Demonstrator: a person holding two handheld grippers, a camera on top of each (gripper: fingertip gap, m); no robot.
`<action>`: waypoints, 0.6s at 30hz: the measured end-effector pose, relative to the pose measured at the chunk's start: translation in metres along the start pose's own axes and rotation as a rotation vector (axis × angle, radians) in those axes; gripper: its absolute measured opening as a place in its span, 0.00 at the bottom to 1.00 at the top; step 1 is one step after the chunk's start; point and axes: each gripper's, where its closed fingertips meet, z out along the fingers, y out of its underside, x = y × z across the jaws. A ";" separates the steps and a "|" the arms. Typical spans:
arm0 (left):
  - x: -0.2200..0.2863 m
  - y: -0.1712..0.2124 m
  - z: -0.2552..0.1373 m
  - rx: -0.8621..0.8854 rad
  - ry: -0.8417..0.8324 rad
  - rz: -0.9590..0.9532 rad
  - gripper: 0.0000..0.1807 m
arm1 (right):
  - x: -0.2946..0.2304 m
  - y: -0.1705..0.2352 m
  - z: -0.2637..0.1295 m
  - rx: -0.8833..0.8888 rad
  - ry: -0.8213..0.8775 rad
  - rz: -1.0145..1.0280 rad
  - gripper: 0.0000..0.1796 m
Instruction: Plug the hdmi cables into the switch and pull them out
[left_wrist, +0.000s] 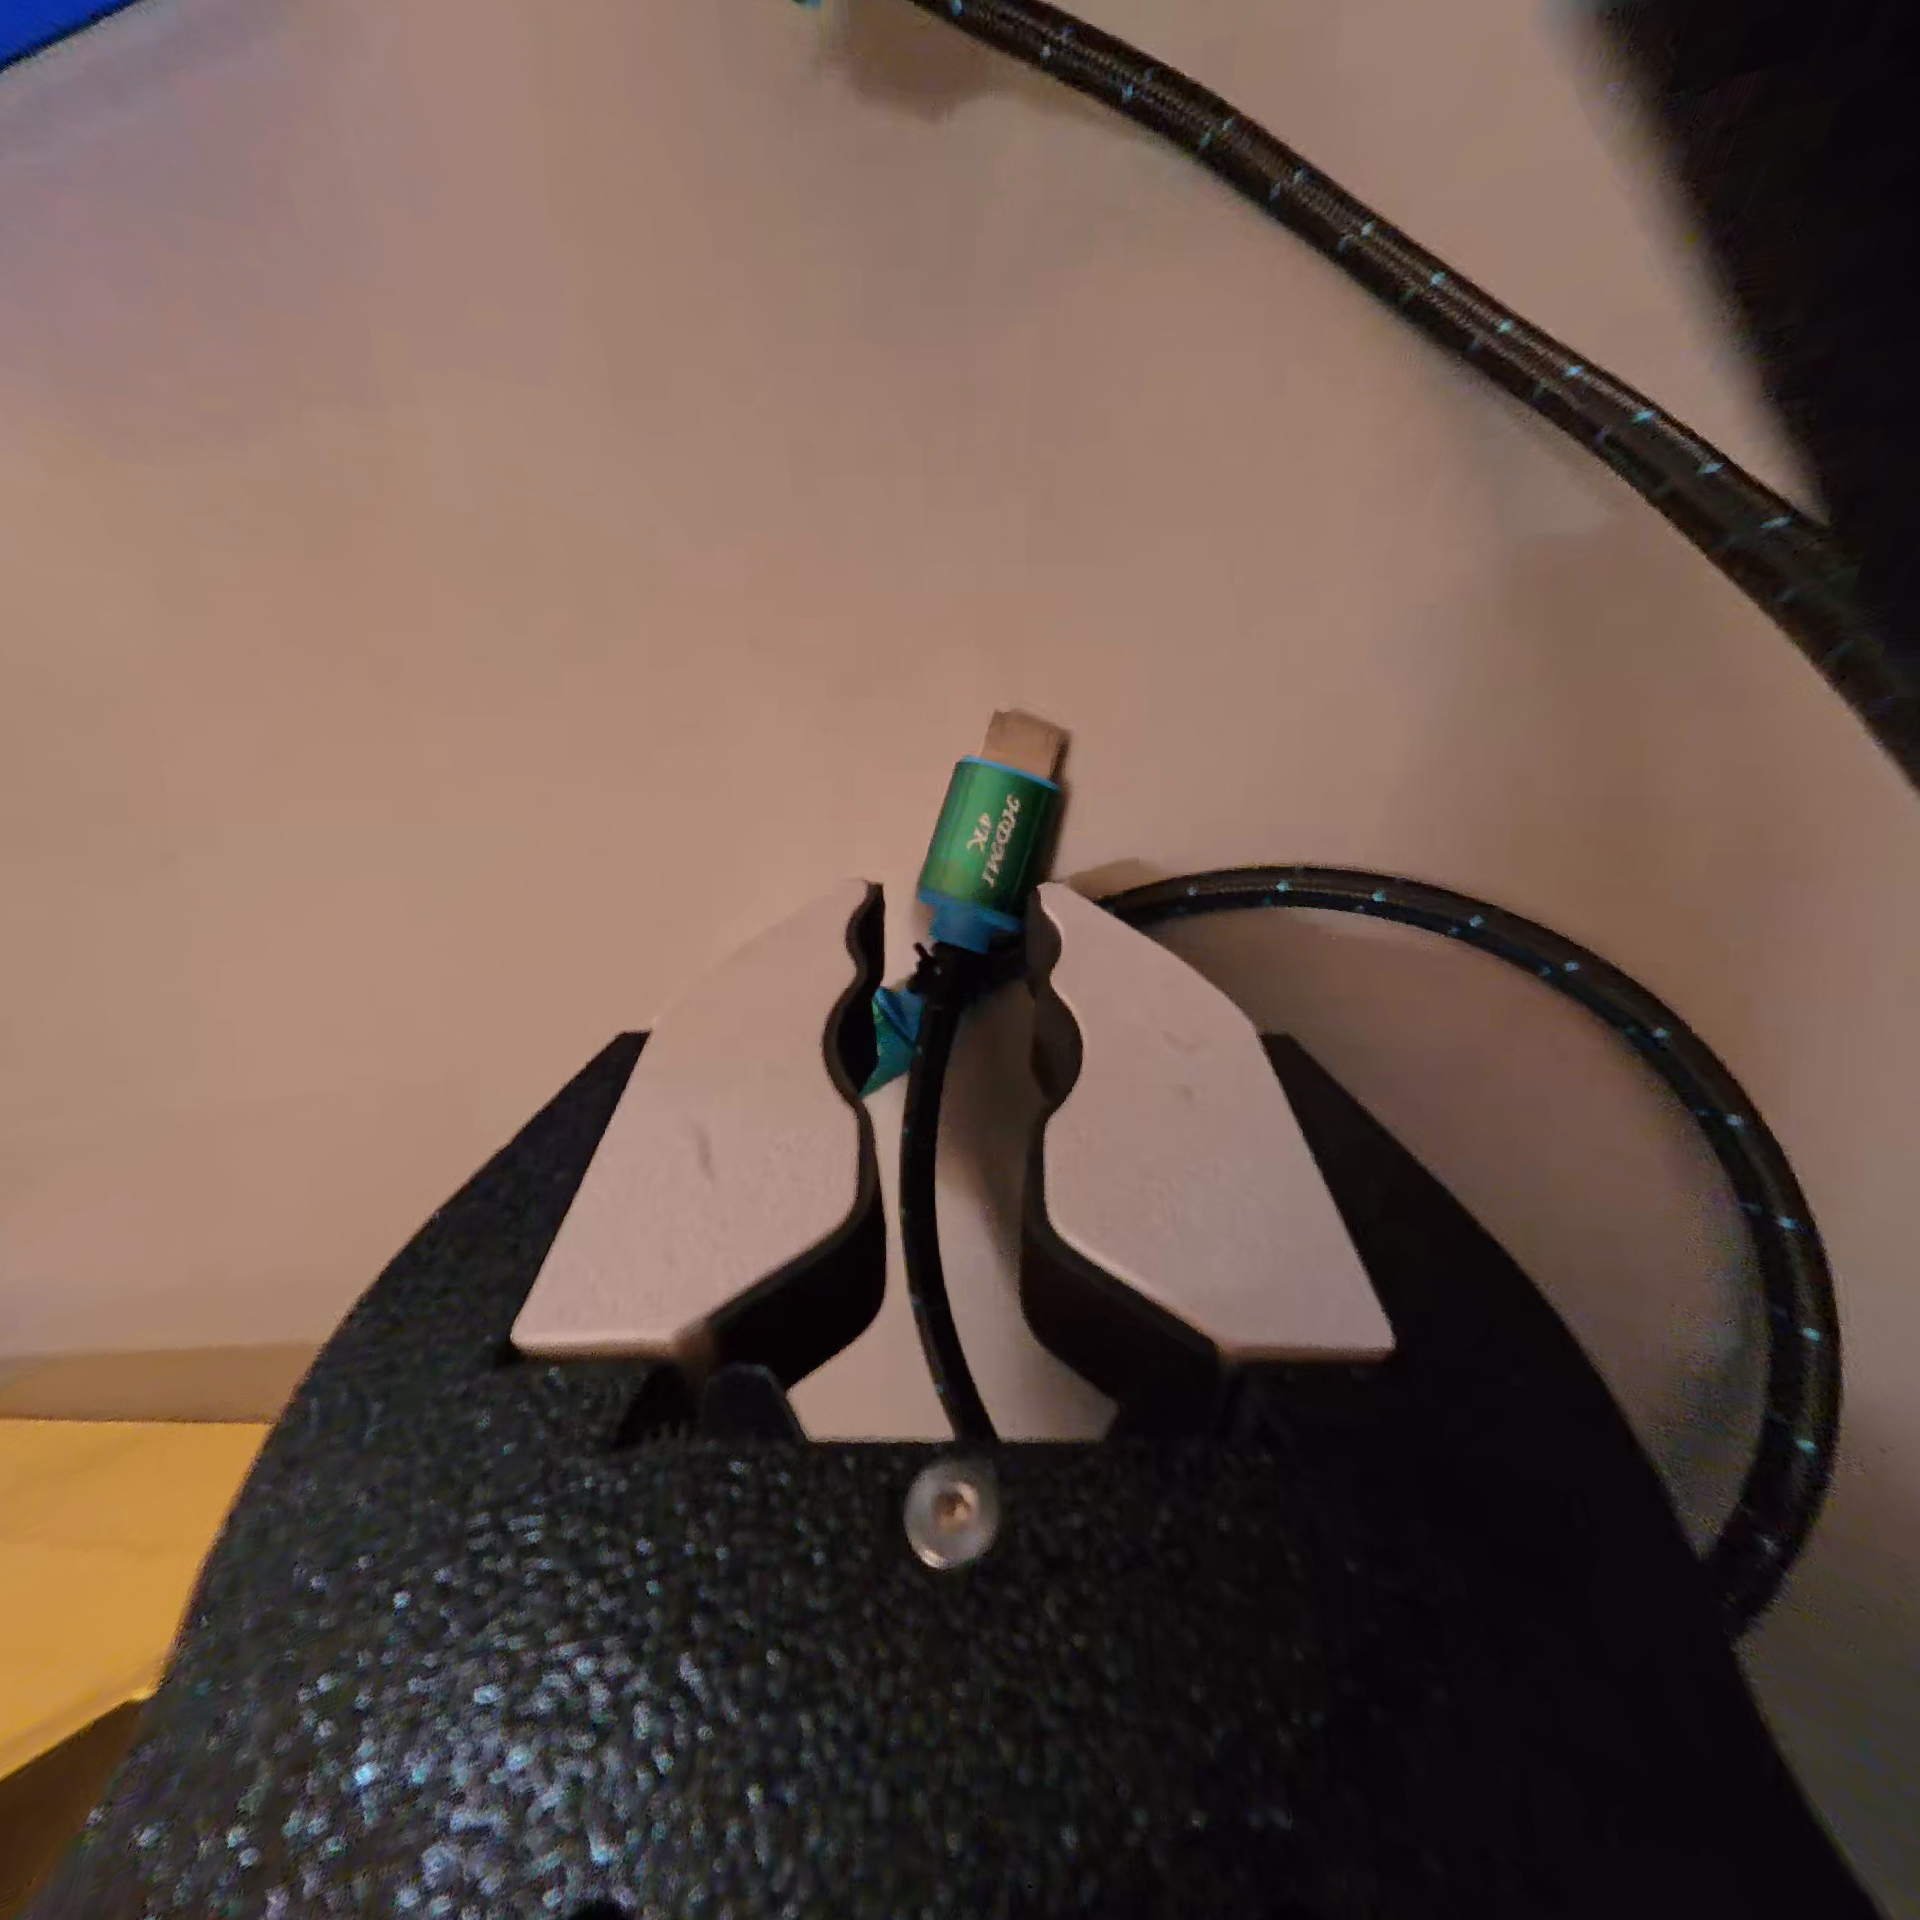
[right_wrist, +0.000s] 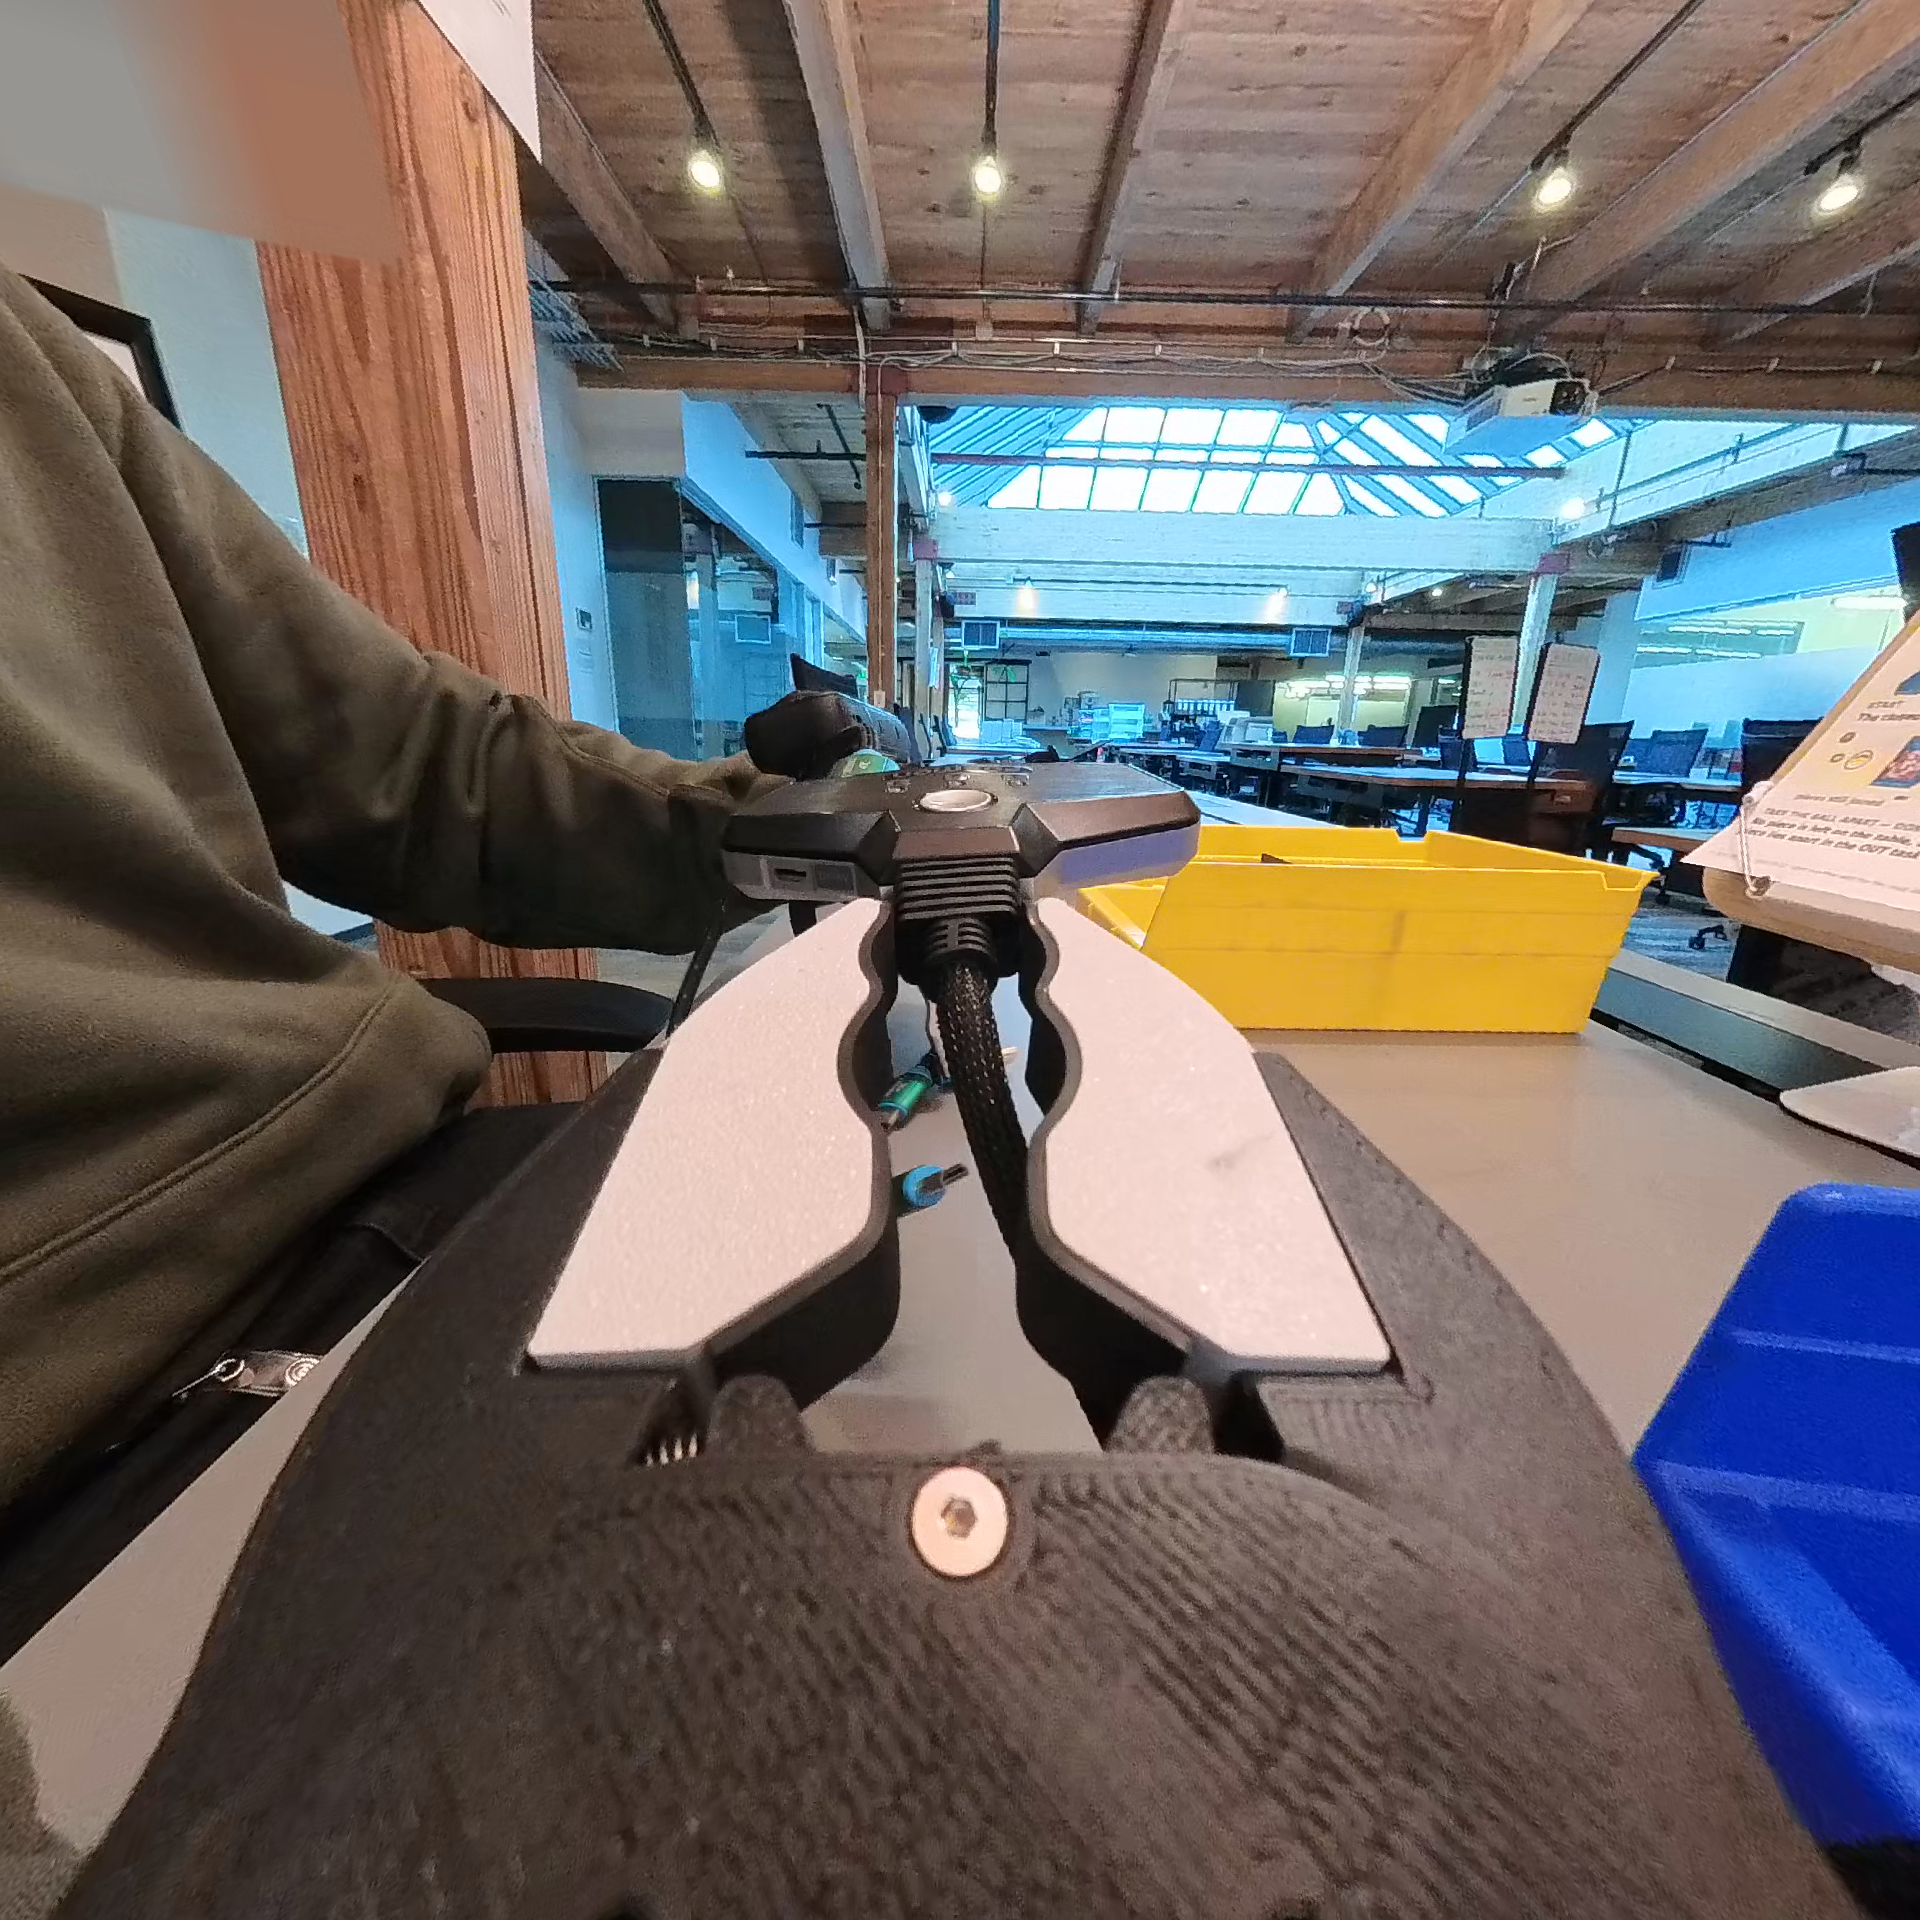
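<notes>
The left tongs (left_wrist: 961, 940) are clamped on the braided HDMI cable (left_wrist: 935, 1143) just behind its green plug (left_wrist: 992, 836), above the counter (left_wrist: 520, 520). The right tongs (right_wrist: 956, 935) are clamped on the ribbed collar of the switch (right_wrist: 961, 831), lifted. The cable is probably soft; better to hold the stiff plug shell.

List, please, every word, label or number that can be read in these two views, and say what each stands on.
I will not copy any writing out; these things bear it.
Green HDMI plug: pale printed lettering along its shell.
Instruction sheet: printed headings, text and pictures.
Whiteboards: handwriting, too small to read.
Switch: no marking legible.
</notes>
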 end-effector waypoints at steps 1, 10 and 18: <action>-0.001 -0.001 0.000 0.000 -0.007 0.000 0.14 | 0.000 0.000 0.000 0.003 0.000 0.000 0.12; -0.005 0.001 0.007 0.019 0.059 -0.239 0.11 | -0.001 -0.001 -0.001 0.006 -0.009 -0.004 0.12; -0.012 -0.006 0.016 0.011 -0.007 -0.222 0.11 | -0.002 -0.001 -0.001 0.008 -0.015 -0.004 0.12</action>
